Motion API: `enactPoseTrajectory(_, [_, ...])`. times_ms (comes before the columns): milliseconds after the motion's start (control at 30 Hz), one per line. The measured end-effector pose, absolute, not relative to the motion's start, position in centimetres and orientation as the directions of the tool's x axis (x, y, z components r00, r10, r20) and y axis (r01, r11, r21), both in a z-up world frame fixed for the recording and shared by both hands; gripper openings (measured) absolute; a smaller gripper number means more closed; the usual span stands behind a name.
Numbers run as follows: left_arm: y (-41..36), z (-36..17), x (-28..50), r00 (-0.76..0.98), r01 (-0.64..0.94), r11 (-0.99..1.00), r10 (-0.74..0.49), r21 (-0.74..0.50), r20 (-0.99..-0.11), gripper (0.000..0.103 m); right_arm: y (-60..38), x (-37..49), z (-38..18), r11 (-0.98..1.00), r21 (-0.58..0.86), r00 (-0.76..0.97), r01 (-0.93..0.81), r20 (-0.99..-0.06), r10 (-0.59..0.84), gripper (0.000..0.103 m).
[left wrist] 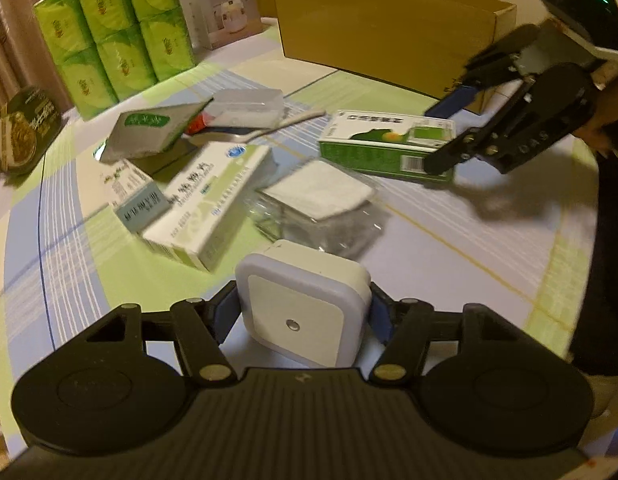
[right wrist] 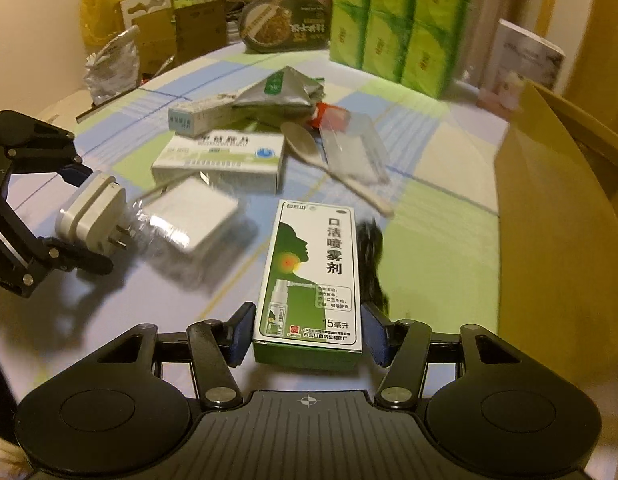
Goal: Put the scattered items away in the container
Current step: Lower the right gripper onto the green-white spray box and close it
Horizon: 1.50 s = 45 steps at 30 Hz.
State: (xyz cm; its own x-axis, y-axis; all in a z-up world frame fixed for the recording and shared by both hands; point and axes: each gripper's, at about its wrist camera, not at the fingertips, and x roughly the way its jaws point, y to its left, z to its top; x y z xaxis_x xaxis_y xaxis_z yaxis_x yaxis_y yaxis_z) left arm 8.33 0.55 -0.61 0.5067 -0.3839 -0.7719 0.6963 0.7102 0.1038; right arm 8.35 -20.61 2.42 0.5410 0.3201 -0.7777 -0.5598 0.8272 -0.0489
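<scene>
The throat-spray box lies flat on the table's right part, near the cardboard box, between the right gripper's open jaws, untouched. Close squarely on its long sides. The left gripper clamps a plug-in night light.

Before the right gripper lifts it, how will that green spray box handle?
The spray box looks like thin card, so probably light and crushable if squeezed hard. It lies flat between the right gripper fingers, unlikely to roll. Its glossy print may be a bit slippery.
</scene>
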Motion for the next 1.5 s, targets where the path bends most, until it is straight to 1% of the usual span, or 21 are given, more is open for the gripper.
enactPoseTrajectory(100, [-0.2, -0.4, 6.3, 0.494, 0.699, 0.71, -0.393, 0.085, -0.776, 0.061, -21.5, 6.4, 2.5, 0.844, -0.047, 0.54, -0.535, -0.787, 0.299, 0.053])
enactPoseTrajectory(133, [-0.4, -0.4, 5.6, 0.493, 0.705, 0.703, -0.398, 0.088, -0.774, 0.065, -21.9, 5.9, 2.5, 0.851, -0.037, 0.54, -0.524, -0.787, 0.298, 0.053])
enactPoseTrajectory(167, [-0.7, -0.3, 4.8, 0.496, 0.715, 0.692, -0.403, 0.099, -0.769, 0.072, -22.2, 5.4, 2.5, 0.857, -0.023, 0.542, -0.515, -0.783, 0.304, 0.053])
enactPoseTrajectory(200, [-0.9, -0.3, 4.2, 0.501, 0.725, 0.679, -0.408, 0.113, -0.763, 0.077, -22.5, 5.0, 2.6, 0.863, -0.01, 0.547, -0.505, -0.777, 0.311, 0.054])
enactPoseTrajectory(233, [-1.1, -0.3, 3.6, 0.507, 0.735, 0.665, -0.414, 0.129, -0.756, 0.083, -22.8, 4.7, 2.7, 0.868, 0.002, 0.552, -0.497, -0.771, 0.318, 0.057])
enactPoseTrajectory(267, [-1.2, -0.3, 3.2, 0.511, 0.745, 0.652, -0.417, 0.145, -0.752, 0.084, -22.9, 4.5, 2.7, 0.869, 0.008, 0.554, -0.494, -0.768, 0.322, 0.06])
enactPoseTrajectory(300, [-1.3, -0.4, 3.0, 0.512, 0.753, 0.638, -0.417, 0.159, -0.751, 0.084, -23.0, 4.3, 2.7, 0.869, 0.007, 0.557, -0.495, -0.766, 0.323, 0.067])
enactPoseTrajectory(333, [-1.3, -0.5, 3.1, 0.512, 0.761, 0.626, -0.416, 0.172, -0.751, 0.084, -23.0, 4.2, 2.7, 0.868, 0.001, 0.56, -0.497, -0.763, 0.321, 0.07])
enactPoseTrajectory(433, [-0.9, -0.7, 3.7, 0.508, 0.771, 0.611, -0.421, 0.179, -0.752, 0.084, -23.0, 4.1, 2.6, 0.864, -0.01, 0.565, -0.504, -0.761, 0.321, 0.072])
enactPoseTrajectory(600, [-0.7, -0.6, 5.4, 0.479, 0.781, 0.613, -0.46, 0.123, -0.747, 0.083, -22.9, 4.7, 2.3, 0.866, 0.021, 0.56, -0.5, -0.755, 0.341, 0.072])
enactPoseTrajectory(700, [-0.7, -0.8, 6.0, 0.45, 0.791, 0.605, -0.475, 0.091, -0.756, 0.075, -22.6, 4.8, 2.1, 0.859, 0.024, 0.556, -0.511, -0.753, 0.352, 0.073])
enactPoseTrajectory(733, [-0.8, -0.9, 6.1, 0.441, 0.796, 0.599, -0.473, 0.088, -0.763, 0.067, -22.5, 4.9, 2.0, 0.859, 0.025, 0.554, -0.511, -0.754, 0.351, 0.073])
enactPoseTrajectory(767, [-0.9, -1.0, 6.1, 0.435, 0.799, 0.596, -0.471, 0.088, -0.768, 0.064, -22.5, 5.0, 1.9, 0.86, 0.025, 0.554, -0.509, -0.756, 0.349, 0.073])
enactPoseTrajectory(900, [-1.1, -1.0, 5.6, 0.44, 0.784, 0.615, -0.456, 0.084, -0.774, 0.064, -22.7, 5.5, 1.7, 0.866, 0.029, 0.554, -0.499, -0.758, 0.344, 0.073])
enactPoseTrajectory(1033, [-1.5, -0.7, 5.0, 0.448, 0.711, 0.703, -0.432, 0.019, -0.783, 0.064, -22.9, 5.5, 1.8, 0.872, 0.034, 0.559, -0.488, -0.755, 0.343, 0.073])
enactPoseTrajectory(1100, [-1.8, -0.7, 4.9, 0.452, 0.704, 0.71, -0.433, 0.014, -0.779, 0.064, -22.9, 5.5, 1.7, 0.872, 0.033, 0.558, -0.489, -0.756, 0.342, 0.073])
enactPoseTrajectory(1167, [-1.7, -0.7, 5.1, 0.457, 0.701, 0.713, -0.439, 0.01, -0.774, 0.068, -22.9, 5.6, 1.7, 0.871, 0.034, 0.558, -0.49, -0.756, 0.343, 0.073])
enactPoseTrajectory(1233, [-1.5, -0.5, 5.4, 0.462, 0.689, 0.725, -0.443, -0.004, -0.768, 0.069, -22.8, 5.7, 1.7, 0.87, 0.036, 0.558, -0.492, -0.754, 0.347, 0.073])
enactPoseTrajectory(1300, [-1.3, -0.3, 5.6, 0.457, 0.681, 0.731, -0.455, -0.028, -0.764, 0.069, -22.7, 5.8, 1.7, 0.87, 0.037, 0.56, -0.491, -0.752, 0.348, 0.073])
enactPoseTrajectory(1400, [-1.5, -0.6, 5.9, 0.447, 0.69, 0.724, -0.454, -0.026, -0.771, 0.068, -22.6, 6.2, 1.6, 0.87, 0.04, 0.559, -0.491, -0.752, 0.35, 0.073])
enactPoseTrajectory(1500, [-1.9, -1.0, 5.8, 0.428, 0.708, 0.705, -0.456, -0.023, -0.78, 0.064, -22.4, 6.4, 1.6, 0.866, 0.043, 0.557, -0.498, -0.75, 0.358, 0.073])
